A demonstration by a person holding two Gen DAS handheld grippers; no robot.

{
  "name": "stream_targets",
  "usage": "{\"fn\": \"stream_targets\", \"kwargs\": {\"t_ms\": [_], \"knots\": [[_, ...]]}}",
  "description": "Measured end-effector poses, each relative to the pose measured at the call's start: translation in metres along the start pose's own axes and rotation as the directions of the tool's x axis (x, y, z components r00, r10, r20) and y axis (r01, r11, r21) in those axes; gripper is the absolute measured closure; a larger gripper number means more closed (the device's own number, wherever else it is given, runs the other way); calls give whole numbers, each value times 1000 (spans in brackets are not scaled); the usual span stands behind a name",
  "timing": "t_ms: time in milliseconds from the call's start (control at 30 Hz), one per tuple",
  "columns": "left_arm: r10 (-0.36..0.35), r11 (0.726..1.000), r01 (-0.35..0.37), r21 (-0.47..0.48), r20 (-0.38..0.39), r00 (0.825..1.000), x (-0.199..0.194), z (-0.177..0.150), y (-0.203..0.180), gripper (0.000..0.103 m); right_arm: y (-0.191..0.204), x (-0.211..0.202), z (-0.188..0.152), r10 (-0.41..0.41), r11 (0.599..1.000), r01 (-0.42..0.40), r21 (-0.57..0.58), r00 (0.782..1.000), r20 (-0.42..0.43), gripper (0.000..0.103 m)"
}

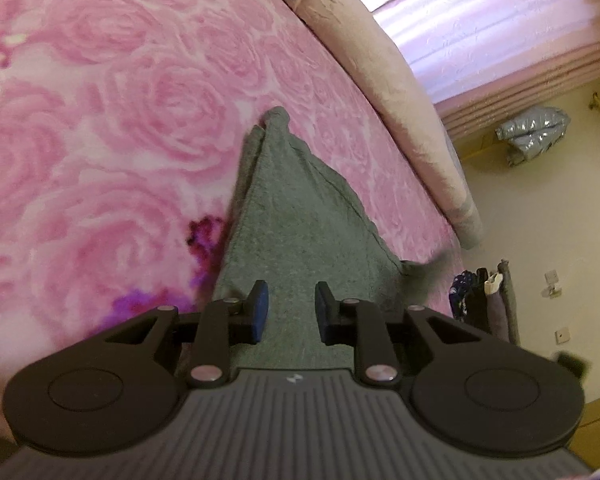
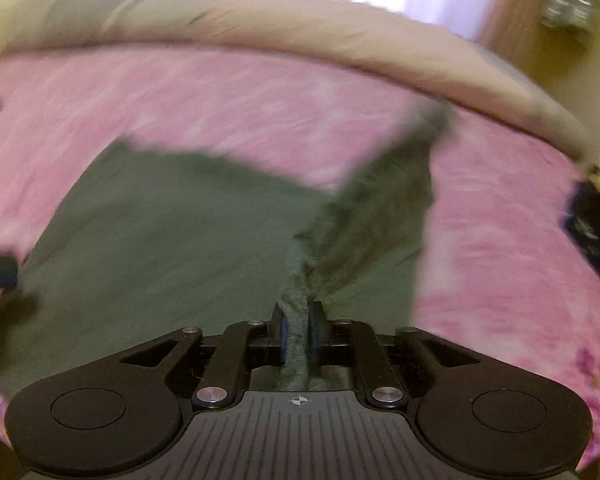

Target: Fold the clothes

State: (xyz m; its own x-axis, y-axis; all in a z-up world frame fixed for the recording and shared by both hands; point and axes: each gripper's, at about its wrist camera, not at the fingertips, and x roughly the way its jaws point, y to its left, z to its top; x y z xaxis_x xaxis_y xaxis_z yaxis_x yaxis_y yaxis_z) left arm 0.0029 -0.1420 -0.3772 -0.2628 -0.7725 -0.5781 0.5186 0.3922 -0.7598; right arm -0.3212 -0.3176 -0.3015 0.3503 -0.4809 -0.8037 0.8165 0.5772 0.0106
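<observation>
a grey-green fuzzy garment (image 2: pixel 160 232) lies partly folded, one bunched edge raised off the rest.

The left wrist camera sat just behind its own fingers (image 1: pixel 258 308) and looked down along them, close above a grey-green garment (image 1: pixel 300 208) spread on a pink rose-patterned blanket (image 1: pixel 120 120). It faced towards the bed's far edge, with a beige bolster (image 1: pixel 380 80) and yellowish floor (image 1: pixel 520 220) on the right. The right wrist camera sat likewise behind its fingers (image 2: pixel 318 330), low and near over the same garment (image 2: pixel 160 220), facing the bolster (image 2: pixel 300 28); its picture was blurred. Both views shared garment, blanket (image 2: pixel 240 100) and bolster.
</observation>
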Motion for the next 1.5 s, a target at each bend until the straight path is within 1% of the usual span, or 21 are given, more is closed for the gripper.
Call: {"fn": "stream_targets", "kwargs": {"t_ms": [33,67,233,333,400,467,533,567,600,667,733,767,800,867,900,933,1000,1167,1300,1400,1500], "knots": [[-2,1000,2,-5,0,1000,-3,-1,1,84,5,-1,-4,19,1000,-19,-6,1000,4,43],[-4,1000,4,-10,0,1000,-6,-2,3,84,11,-2,-9,39,999,-38,-12,999,9,32],[-22,1000,22,-19,-3,1000,-13,-11,3,84,37,-5,-30,135,990,-134,-42,990,28,32],[-65,998,65,-9,-19,998,-8,-17,-9,83,53,-8,-43,192,980,-190,-61,981,39,32],[-91,996,91,3,-42,995,2,-20,-20,83,19,-18,-46,208,976,-211,46,975,73,33],[-115,993,117,11,-72,991,16,-23,-32,80,-24,-22,-47,185,965,-198,172,979,89,33],[-143,989,145,11,-112,983,37,-27,-44,80,-62,-17,-53,137,946,-153,284,988,77,33],[-153,988,155,4,-130,980,48,-28,-49,80,-81,-15,-57,113,932,-129,338,991,68,34],[-161,987,163,-2,-152,975,61,-29,-54,80,-98,-9,-61,109,908,-124,400,992,61,41],[-166,986,167,-8,-189,968,86,-30,-64,80,-119,3,-64,168,847,-177,502,984,63,53],[-153,987,158,5,-214,965,108,-30,-72,80,-139,16,-66,227,771,-225,596,971,73,57],[-139,989,146,16,-220,966,116,-29,-76,80,-149,22,-68,256,728,-247,640,963,80,67],[-123,991,132,23,-228,966,125,-28,-78,80,-159,29,-69,284,682,-267,681,955,89,70],[-99,993,111,36,-240,966,140,-25,-83,79,-180,42,-71,338,581,-301,756,934,112,71],[-86,994,99,41,-247,965,146,-24,-84,78,-184,49,-70,361,552,-316,772,925,121,71],[-73,995,87,46,-253,965,152,-23,-85,78,-184,53,-68,379,535,-327,779,917,124,71],[-51,996,67,50,-268,962,163,-24,-84,78,-185,63,-64,404,513,-342,787,905,130,71],[-59,996,75,51,-262,963,173,-24,-81,76,-187,79,-55,439,499,-371,783,887,140,71],[-55,995,74,60,-271,961,171,-18,-81,76,-188,92,-54,457,485,-388,784,877,151,71],[-37,995,58,78,-248,968,159,-10,-77,74,-188,95,-56,466,475,-399,784,870,161,71],[-62,994,85,67,-286,956,161,-11,-72,71,-189,97,-60,470,458,-411,789,864,177,71]]}}
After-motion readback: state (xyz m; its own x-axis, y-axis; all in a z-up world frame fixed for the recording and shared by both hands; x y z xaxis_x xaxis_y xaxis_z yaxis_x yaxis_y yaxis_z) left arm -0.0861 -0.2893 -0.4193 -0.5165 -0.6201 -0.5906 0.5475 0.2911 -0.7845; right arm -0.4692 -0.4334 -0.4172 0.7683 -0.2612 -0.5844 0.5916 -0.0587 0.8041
